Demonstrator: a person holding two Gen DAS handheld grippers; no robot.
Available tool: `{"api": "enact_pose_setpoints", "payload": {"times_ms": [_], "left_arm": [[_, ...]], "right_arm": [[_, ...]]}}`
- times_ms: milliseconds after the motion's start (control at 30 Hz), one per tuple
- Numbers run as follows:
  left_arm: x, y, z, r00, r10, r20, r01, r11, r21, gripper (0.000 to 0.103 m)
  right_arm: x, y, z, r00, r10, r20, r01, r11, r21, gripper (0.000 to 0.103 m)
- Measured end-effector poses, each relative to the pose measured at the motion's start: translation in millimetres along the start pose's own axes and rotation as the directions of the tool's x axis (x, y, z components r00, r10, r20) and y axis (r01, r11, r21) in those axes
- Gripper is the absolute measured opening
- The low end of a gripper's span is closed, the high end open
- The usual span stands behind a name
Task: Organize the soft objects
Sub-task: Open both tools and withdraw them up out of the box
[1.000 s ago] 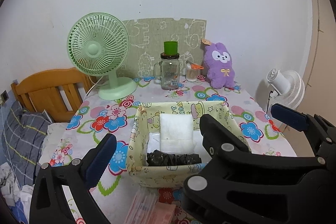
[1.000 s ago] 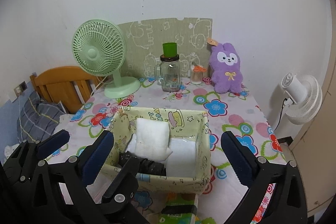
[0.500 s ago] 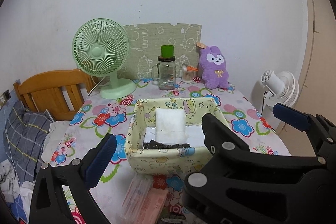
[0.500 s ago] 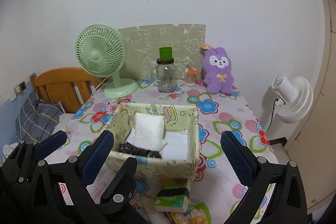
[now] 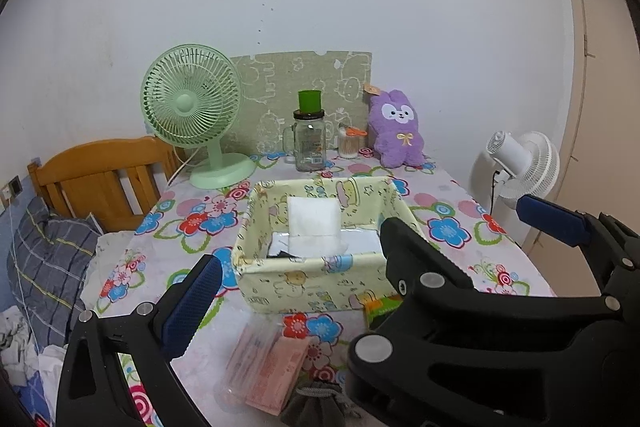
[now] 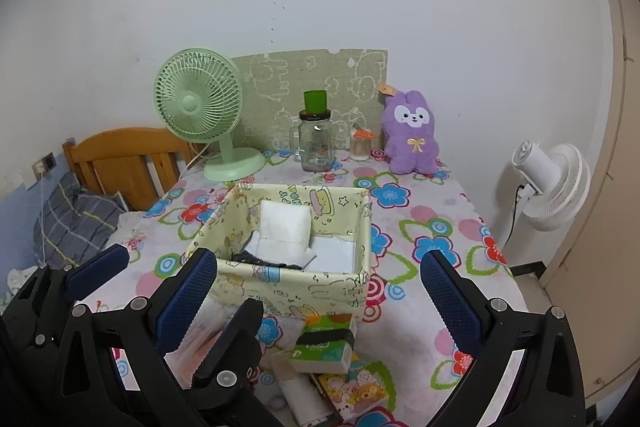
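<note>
The fabric bin (image 6: 280, 291) sat mid-desk, w/ white pads (image 6: 285, 225) propped inside and sth dark (image 6: 256, 261) at its near wall. Soft stuff not yet in lay on the near side of the bin: a green tissue pack (image 6: 326, 345) just in front of the bin's right corner, a pink packet (image 5: 274, 367) in clear wrap to its left, a grey drawstring pouch (image 5: 314, 405) at the desk's near edge, and a cartoon-print pack (image 6: 354, 389) under the tissue pack.

My guess: tissue pack is light and squashy, wrap prob slick, so I'd pinch across its short sides, mid-height, not the corners. Pouch looked limp; best grabbed at the bunched neck. Pink packet flat and crinkly, so edge grip, could slide.

My right tongs (image 6: 316, 291) were spread wide, nothing between them, hovering above the near desk (image 6: 420, 203) edge. My left tongs (image 5: 360, 251) were also apart and empty; right pair's body crossed their view.

Further back: green fan (image 5: 192, 107), glass jar (image 5: 309, 143), purple plush (image 5: 396, 127) by the wall. White fan (image 6: 552, 183) off the desk's right side, wooden headboard (image 5: 100, 171) left.
</note>
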State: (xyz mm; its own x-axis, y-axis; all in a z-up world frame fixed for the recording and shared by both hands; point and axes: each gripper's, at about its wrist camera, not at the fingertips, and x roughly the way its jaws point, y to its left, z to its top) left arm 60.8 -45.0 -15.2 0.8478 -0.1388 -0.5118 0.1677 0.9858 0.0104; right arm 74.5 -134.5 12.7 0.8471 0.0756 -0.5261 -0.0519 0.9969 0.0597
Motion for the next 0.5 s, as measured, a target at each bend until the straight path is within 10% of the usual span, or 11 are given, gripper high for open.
{"api": "enact_pose_setpoints", "payload": {"times_ms": [500], "left_arm": [[-8.7, -5.7, -29.2, 1.000, -0.006, 0.000, 0.006, 1.000, 0.009, 0.102]], "right_arm": [[-9.0, -3.1, -31.2, 0.998, 0.065, -0.001, -0.065, 0.998, 0.007, 0.091]]}}
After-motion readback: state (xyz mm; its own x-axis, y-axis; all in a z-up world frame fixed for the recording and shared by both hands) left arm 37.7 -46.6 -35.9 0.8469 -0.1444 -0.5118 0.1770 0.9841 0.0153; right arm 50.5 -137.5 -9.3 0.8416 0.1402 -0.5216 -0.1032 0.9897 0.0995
